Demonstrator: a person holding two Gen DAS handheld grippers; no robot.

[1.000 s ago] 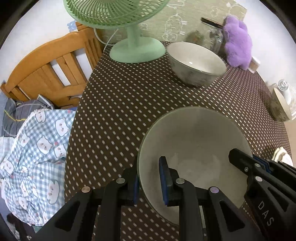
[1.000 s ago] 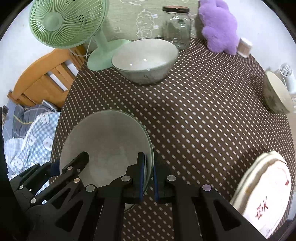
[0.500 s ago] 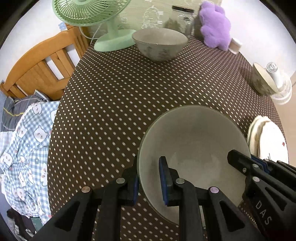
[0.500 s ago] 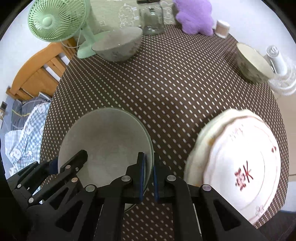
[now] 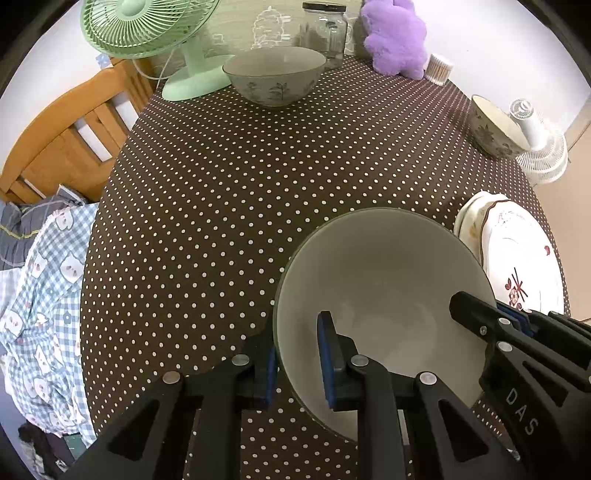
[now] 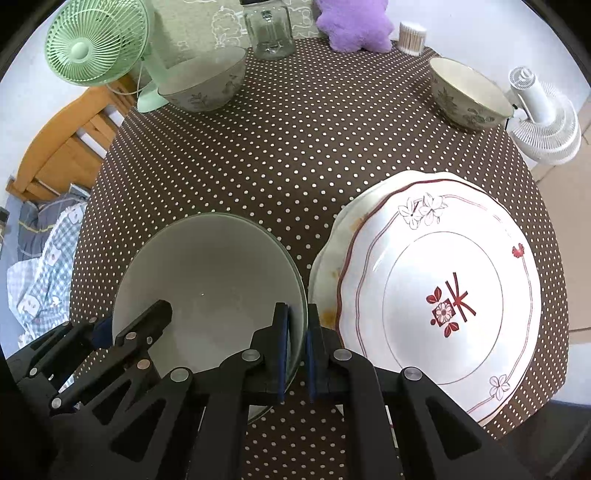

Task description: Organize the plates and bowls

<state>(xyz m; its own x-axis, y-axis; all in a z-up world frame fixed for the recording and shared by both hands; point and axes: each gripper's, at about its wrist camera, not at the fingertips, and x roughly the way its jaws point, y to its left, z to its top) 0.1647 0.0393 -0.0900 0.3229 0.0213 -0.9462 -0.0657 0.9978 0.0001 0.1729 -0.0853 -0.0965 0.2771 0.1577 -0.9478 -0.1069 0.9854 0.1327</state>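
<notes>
I saw a glossy glazed ceramic plate (image 6: pixel 443 295), matt grey bowl (image 6: pixel 207 273), clear glass jar (image 5: pixel 325 33), and cloth-covered tabletop (image 5: pixel 229 177).

Counter (image 5: pixel 229 192): round, covered in a brown cloth with white dots.
Green fan (image 5: pixel 147 26): upright at the far left edge.
Glass jar (image 5: pixel 325 31): black lid, at the far edge.
Purple plush toy (image 5: pixel 393 37): just beside the jar.
Cotton swab tub (image 6: pixel 412 38): beside the toy.
White fan (image 6: pixel 543 118): off the right edge.
Wooden chair (image 5: pixel 62 136): left, with checked cloth (image 5: pixel 40 295) nearby.
</notes>
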